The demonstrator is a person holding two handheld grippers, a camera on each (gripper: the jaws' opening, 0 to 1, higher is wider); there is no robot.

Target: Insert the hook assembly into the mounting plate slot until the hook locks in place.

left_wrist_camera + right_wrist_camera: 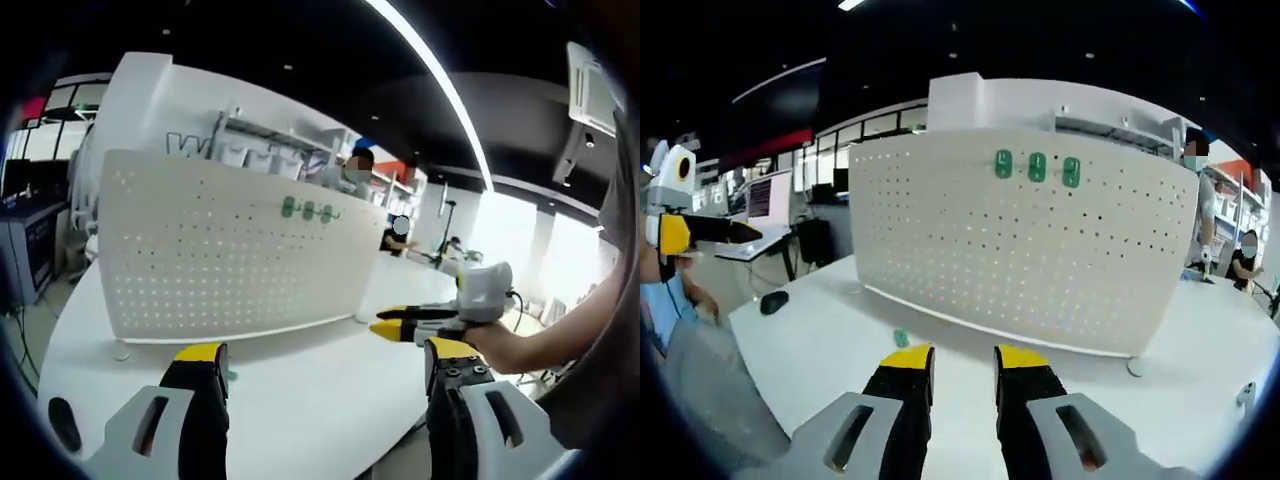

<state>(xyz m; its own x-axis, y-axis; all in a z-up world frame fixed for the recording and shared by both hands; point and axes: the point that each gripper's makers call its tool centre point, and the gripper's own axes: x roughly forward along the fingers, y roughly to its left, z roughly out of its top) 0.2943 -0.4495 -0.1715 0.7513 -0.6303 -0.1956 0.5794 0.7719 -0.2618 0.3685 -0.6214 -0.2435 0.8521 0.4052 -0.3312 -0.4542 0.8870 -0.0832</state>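
Observation:
A white pegboard plate [230, 260] [1040, 260] stands upright on a white table [310, 400] [820, 350]. Three green hooks [308, 210] [1037, 166] sit in a row near its top edge. One small green piece [901, 338] [232, 377] lies on the table in front of the board. My left gripper [325, 352] is wide open and empty, short of the board. My right gripper [964, 358] hovers over the table with a narrow gap between its jaws and nothing in it. It shows from the side in the left gripper view [388, 321], held by a hand.
A black mouse [773, 300] lies near the table's edge. The left gripper [690, 230] and a person's sleeve show at the right gripper view's left side. People stand behind the board by shelves. The board's round foot [1133, 368] rests on the table.

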